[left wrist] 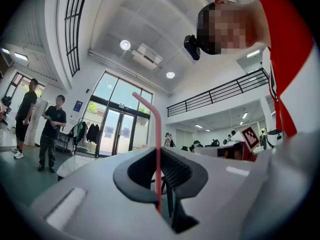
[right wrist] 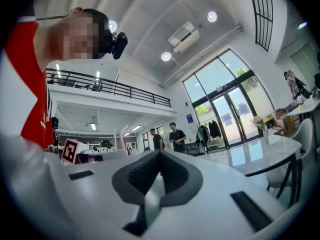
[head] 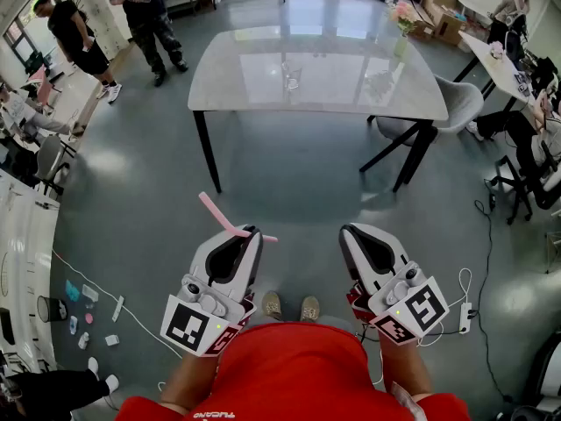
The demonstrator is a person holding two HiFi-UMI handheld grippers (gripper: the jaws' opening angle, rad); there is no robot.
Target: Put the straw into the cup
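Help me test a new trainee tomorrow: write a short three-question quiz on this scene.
1. True or false: the pink straw is clamped in the right claw.
2. What stands between the right claw's jaws? A) a cup B) nothing C) a straw
3. Short answer: what stands at the far right corner of the table?
Key: 1. False, the left claw grips it. 2. B. 3. Flowers.
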